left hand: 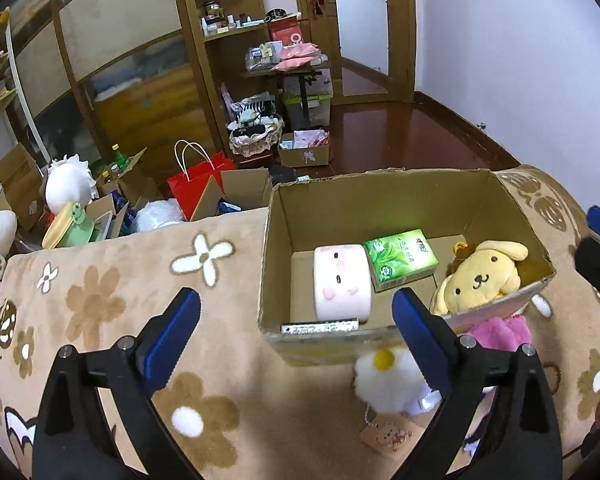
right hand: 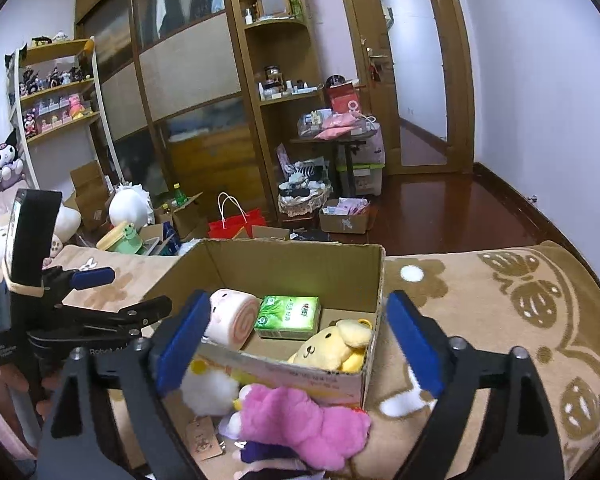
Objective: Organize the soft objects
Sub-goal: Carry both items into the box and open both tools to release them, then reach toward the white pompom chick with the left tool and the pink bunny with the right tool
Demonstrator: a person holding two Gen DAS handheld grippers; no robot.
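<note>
An open cardboard box (left hand: 380, 196) (right hand: 300, 252) stands on a flowered beige blanket. Inside lie a pink roll plush (left hand: 342, 282) (right hand: 230, 318), a green tissue pack (left hand: 400, 258) (right hand: 288, 316) and a yellow dog plush (left hand: 480, 276) (right hand: 334, 346). In front of the box lie a white fluffy plush (left hand: 388, 384) (right hand: 208, 388) with a tag and a pink plush (left hand: 500, 330) (right hand: 300, 416). My left gripper (left hand: 296, 340) is open and empty, near the box's front left corner. My right gripper (right hand: 296, 344) is open and empty above the pink plush.
The blanket (left hand: 100, 300) covers the surface. Beyond its far edge the floor holds a red bag (left hand: 196, 184), cardboard boxes, a white plush (left hand: 66, 184) and a basket (left hand: 256, 136). Shelves (right hand: 56, 92) with figures stand at the left. A door (right hand: 412, 72) is at the back.
</note>
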